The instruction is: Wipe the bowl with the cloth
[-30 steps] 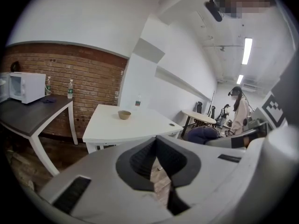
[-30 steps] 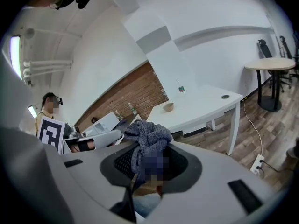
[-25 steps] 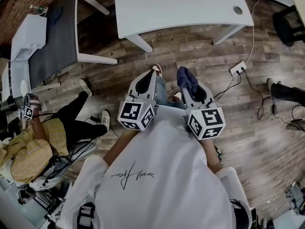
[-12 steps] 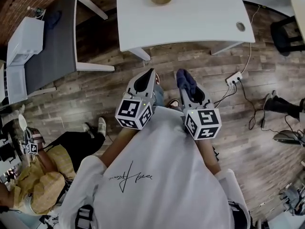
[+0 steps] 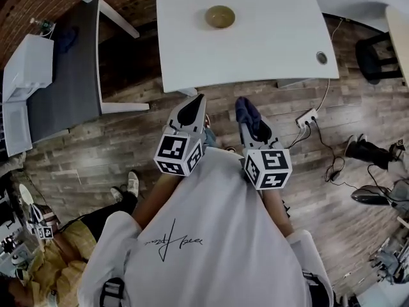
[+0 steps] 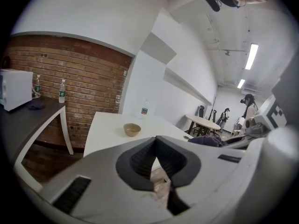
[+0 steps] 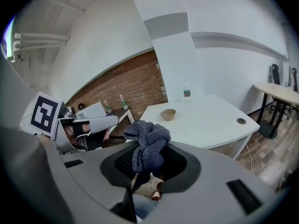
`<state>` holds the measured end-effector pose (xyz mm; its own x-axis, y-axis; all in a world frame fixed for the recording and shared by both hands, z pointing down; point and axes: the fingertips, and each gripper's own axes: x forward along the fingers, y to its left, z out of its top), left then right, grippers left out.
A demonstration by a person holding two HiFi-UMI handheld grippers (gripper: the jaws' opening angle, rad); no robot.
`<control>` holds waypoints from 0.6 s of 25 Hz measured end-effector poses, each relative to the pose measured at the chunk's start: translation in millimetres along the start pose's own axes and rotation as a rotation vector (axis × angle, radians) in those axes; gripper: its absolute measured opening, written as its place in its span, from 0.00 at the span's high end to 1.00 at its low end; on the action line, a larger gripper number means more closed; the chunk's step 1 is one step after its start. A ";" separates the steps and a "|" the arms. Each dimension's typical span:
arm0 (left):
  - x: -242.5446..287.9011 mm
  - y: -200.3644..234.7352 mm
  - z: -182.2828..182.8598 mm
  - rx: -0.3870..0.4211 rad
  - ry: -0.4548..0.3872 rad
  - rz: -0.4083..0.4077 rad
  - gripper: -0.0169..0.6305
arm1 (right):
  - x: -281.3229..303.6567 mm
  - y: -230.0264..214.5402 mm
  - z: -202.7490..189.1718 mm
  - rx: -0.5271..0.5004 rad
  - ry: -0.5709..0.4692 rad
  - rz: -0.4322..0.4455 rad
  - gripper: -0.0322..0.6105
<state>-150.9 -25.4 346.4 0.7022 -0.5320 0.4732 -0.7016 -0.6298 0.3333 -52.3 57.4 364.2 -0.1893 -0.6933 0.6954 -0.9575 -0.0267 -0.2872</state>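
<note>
change since the earlier frames: in the head view the white table (image 5: 268, 50) has been brought further into the picture. the bowl (image 5: 219, 16), formerly cut by the top edge, is now shown whole. both grippers are seen closer to the table's near edge.

item 1, left gripper (image 5: 195, 102): jaws closed tip to tip, nothing caught between them.

item 2, right gripper (image 5: 246, 110): clamped on the cloth (image 7: 148, 141), a dark blue knitted wad. it is bunched, and most of it stands proud of the jaws.

item 3, bowl: small, tan, upright, set alone toward the far side of the table, well apart from both grippers. a water bottle (image 7: 187, 91) is stood beyond it.

item 4, floor: a power strip (image 5: 308, 117) is laid by the table's right side, near the line of approach.

risks, as judged:
- the bowl is not braced by anything. if it is wiped while the left gripper is kept closed, it may be pushed across the smooth top, toward the bottle or an edge.
- the cloth is gripped only low on the wad, so it may be dragged out of the jaws once it is pressed against the bowl's wall.
- the bowl may be tipped if the rim is pressed from one side.
- the power strip may be stepped on or caught while the table is being reached.
</note>
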 end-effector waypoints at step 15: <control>13.9 74.9 26.2 0.055 -0.004 -0.031 0.96 | 61.8 49.1 33.3 -0.017 0.041 -0.031 0.79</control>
<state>-190.6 -94.8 356.6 0.7238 -0.5141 0.4603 -0.6722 -0.6760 0.3019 -103.8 -10.7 371.1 -0.1675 -0.6625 0.7301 -0.9666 -0.0351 -0.2537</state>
